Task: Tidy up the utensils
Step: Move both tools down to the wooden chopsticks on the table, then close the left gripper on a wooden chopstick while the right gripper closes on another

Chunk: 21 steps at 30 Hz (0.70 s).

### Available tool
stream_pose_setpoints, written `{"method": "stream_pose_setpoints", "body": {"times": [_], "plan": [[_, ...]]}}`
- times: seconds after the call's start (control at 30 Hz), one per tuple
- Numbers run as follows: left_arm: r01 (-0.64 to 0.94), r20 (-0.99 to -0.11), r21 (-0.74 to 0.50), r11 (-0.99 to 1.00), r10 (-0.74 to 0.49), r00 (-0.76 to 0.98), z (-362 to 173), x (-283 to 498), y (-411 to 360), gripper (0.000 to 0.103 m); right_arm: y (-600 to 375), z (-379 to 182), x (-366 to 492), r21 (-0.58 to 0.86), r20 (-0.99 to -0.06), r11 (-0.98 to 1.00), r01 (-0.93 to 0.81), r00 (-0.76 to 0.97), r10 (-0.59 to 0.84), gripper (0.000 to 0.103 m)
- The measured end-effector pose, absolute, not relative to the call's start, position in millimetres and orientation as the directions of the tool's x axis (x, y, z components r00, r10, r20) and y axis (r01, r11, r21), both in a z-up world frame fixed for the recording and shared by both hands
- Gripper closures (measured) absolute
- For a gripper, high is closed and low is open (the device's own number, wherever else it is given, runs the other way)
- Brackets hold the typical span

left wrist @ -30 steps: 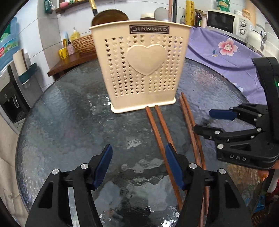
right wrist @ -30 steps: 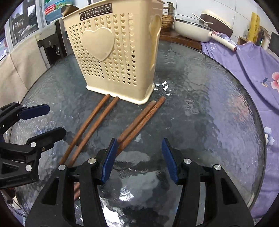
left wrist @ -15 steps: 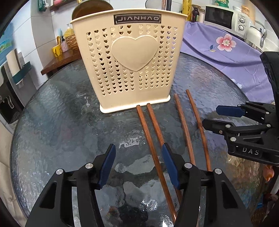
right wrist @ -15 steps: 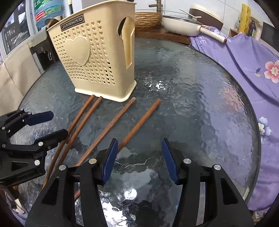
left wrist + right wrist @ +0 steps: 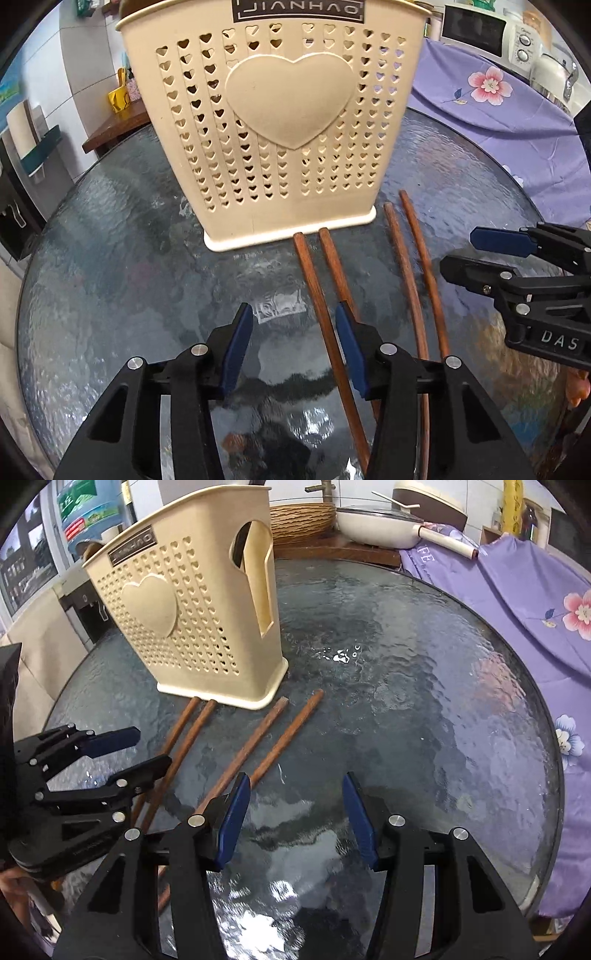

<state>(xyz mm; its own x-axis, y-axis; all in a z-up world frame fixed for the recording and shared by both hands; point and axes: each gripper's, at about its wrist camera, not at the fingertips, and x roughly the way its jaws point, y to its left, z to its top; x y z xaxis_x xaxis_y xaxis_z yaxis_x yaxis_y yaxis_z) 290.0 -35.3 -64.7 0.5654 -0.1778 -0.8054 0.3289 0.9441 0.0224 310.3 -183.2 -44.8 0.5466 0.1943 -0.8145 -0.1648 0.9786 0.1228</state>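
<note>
Left claw [image 5: 293, 345] angled down over chopsticks [image 5: 320, 299], jaws closing, nothing gripped, right claw [image 5: 291, 814] apart.

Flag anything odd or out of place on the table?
Only the four chopsticks lie loose on the glass table in front of the upright cream holder, not in it; the right-hand pair splays apart. Nothing spilled or broken.

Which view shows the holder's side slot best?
The right wrist view: the cream utensil holder stands at an angle there, so the arched slot in its side wall faces the camera. The left wrist view shows only the heart-embossed front; the slot is out of sight.
</note>
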Motion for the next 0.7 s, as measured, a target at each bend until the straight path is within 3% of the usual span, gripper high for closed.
{"method": "stream_pose_setpoints", "body": {"times": [0.17,0.4,0.57,0.7], "plan": [[0.312,-0.805,0.059,0.948,-0.14,0.576,-63,297,-34,0.063,-181,-51,327,0.155,-0.831,0.979,-0.13,0.518,0.201,0.062],[0.299,-0.815,0.061,0.952,-0.125,0.566,-62,303,-18,0.063,-181,-52,347,0.141,-0.837,0.986,-0.083,0.523,0.164,0.068],[0.292,-0.829,0.019,0.956,-0.148,0.539,-62,314,-17,0.063,-180,-53,368,0.121,-0.845,0.991,-0.061,0.518,0.135,0.083],[0.296,-0.83,0.011,0.955,-0.157,0.536,-62,321,-20,0.068,-186,-55,381,0.168,-0.848,0.985,-0.038,0.503,0.164,0.09]]}}
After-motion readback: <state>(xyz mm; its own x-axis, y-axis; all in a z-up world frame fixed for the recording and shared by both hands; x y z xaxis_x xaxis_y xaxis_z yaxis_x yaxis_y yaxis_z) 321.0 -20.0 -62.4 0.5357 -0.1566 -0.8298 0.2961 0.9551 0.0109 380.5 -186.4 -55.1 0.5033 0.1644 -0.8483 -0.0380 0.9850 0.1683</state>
